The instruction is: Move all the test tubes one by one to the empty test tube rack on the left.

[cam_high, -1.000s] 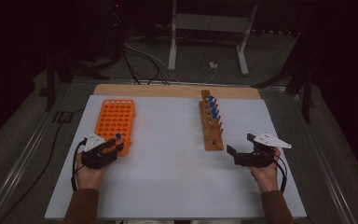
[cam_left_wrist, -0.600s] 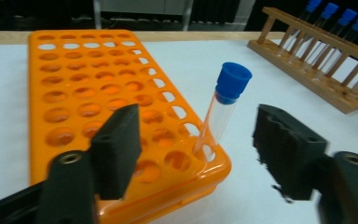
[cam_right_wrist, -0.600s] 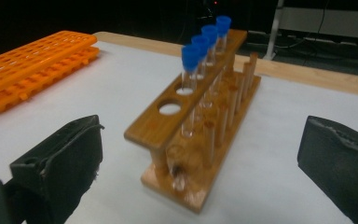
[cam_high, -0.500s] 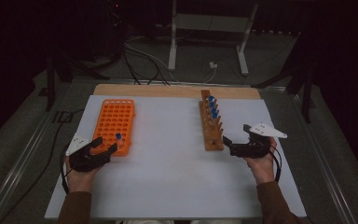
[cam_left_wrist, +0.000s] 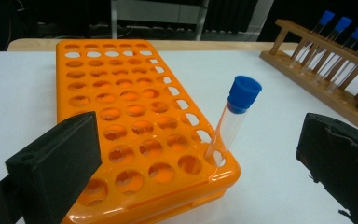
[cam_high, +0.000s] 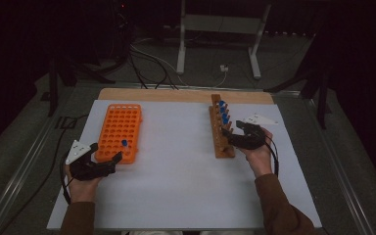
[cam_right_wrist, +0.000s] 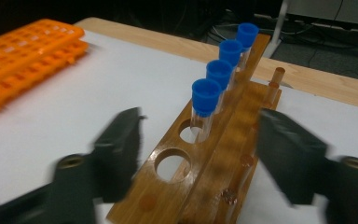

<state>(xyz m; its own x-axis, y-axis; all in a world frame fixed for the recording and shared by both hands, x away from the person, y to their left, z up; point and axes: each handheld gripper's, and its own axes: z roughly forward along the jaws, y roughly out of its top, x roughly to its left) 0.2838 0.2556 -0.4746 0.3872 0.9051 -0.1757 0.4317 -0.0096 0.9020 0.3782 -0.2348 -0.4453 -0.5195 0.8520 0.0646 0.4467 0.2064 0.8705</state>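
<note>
1. One tube [cam_left_wrist: 235,119] now stands by itself in the orange rack [cam_high: 119,132], in a hole at the near corner on the side facing the wooden rack [cam_high: 222,129]. My left gripper [cam_high: 102,157] has just been opening, and its jaws are now spread wide with nothing between them. A second ago they sat right at that tube; now they are back off the rack's near edge.
2. Seen from the left gripper view, the tube leans a little in its hole, blue cap up, touching neither jaw. I judge that transfer done.
3. My right gripper [cam_high: 235,132] was well off the near end of the wooden rack a second ago. It has since come up to that end, and its jaws have just been closing from full width to about half.
4. From the right gripper view the jaws straddle the wooden rack's near end. Nothing is gripped yet: the nearest capped tube [cam_right_wrist: 204,105] stands beyond them, past two empty holes.
5. Four blue-capped tubes are left in the wooden rack, all toward its far end.
6. My reading: the next pick is starting, and the right gripper needs to go farther along the rack to reach that nearest tube.
</note>
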